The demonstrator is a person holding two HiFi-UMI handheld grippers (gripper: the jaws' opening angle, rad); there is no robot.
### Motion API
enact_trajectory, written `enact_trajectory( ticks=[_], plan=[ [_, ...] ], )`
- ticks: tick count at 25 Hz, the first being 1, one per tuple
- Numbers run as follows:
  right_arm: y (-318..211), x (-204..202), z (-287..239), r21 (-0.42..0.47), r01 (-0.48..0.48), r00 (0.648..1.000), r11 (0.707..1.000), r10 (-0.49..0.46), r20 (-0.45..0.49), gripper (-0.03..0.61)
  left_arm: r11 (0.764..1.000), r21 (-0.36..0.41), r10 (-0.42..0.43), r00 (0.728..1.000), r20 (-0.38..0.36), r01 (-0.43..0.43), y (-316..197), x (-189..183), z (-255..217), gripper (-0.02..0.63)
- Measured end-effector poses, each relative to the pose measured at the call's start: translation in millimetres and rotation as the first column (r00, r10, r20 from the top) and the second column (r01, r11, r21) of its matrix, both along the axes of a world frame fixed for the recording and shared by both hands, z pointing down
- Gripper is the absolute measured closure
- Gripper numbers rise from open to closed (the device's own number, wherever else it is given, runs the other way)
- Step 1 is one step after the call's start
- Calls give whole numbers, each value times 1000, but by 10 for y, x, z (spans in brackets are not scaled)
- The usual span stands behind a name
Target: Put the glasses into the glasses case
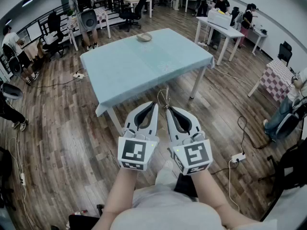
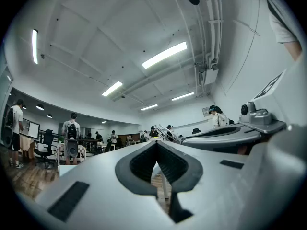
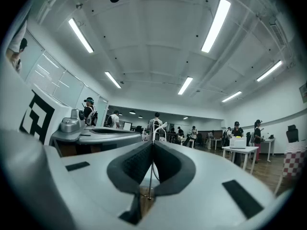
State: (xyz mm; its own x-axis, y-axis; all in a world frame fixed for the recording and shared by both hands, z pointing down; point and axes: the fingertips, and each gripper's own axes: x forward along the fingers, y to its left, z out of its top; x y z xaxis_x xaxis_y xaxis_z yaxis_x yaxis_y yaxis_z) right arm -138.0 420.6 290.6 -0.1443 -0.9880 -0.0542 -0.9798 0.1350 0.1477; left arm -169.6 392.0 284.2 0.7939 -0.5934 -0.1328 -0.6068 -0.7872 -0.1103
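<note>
My two grippers are side by side in the lower middle of the frame. My left gripper is pressed together with nothing in it. My right gripper pinches the thin glasses at its tip. Past them stands the blue table. The glasses case lies near its far edge, in the upper middle.

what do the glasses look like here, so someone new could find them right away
Find the table with the pale blue cloth; two grippers hang side by side before its near edge. The glasses are the thin wire frame pinched in the right gripper; the left gripper is shut on nothing.
</note>
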Motion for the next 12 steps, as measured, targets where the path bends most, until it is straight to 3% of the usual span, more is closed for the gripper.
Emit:
enact_trajectory(
  ticks=[12],
  plan=[
    [-50, 165, 29, 8, -3, 1000, 1000, 3, 2, 568, 1000, -12, 12, 1000, -19, -12, -112, 171, 32, 606]
  ],
)
